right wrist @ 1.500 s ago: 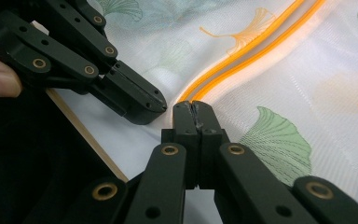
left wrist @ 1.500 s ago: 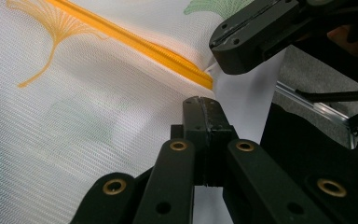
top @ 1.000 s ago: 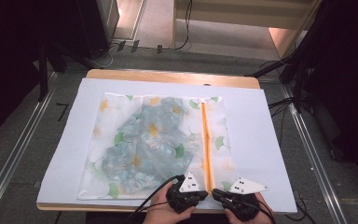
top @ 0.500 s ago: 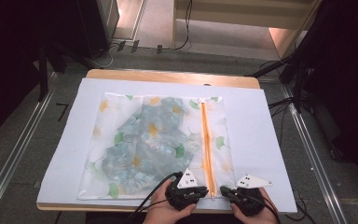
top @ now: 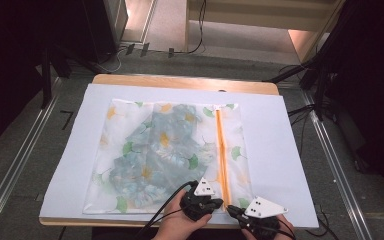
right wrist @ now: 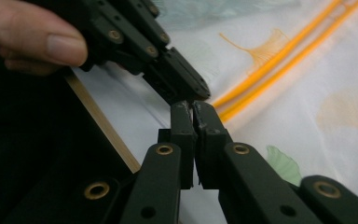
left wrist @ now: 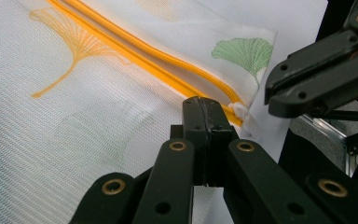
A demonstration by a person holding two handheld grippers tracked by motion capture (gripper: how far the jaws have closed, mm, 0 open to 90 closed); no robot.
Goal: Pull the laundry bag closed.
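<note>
A white mesh bag [top: 130, 125] printed with ginkgo leaves lies flat on the table, a blue-green patterned cloth [top: 155, 155] inside it. Its orange zipper [top: 221, 145] runs toward me. My left gripper [top: 219, 202] is shut, tips resting on the mesh [left wrist: 74, 116] by the zipper's near end [left wrist: 214, 91]. Its jaws have just been closing, and I cannot tell whether mesh is pinched. The white pull tab [left wrist: 243, 115] lies free beside them. My right gripper [top: 231, 208] looks shut, its jaws having just eased apart slightly. Its tips [right wrist: 189, 109] almost touch the left gripper [right wrist: 182, 79].
A white sheet [top: 280, 150] covers the wooden table [top: 180, 80], whose near edge [right wrist: 102, 126] runs just under my grippers. Metal rails [top: 340, 165] flank the table. Cables and dark stands [top: 325, 75] sit on the floor beyond it.
Both hands stay at the bag's near edge by the zipper's end. The right gripper has shifted a little; the bag lies as before.
</note>
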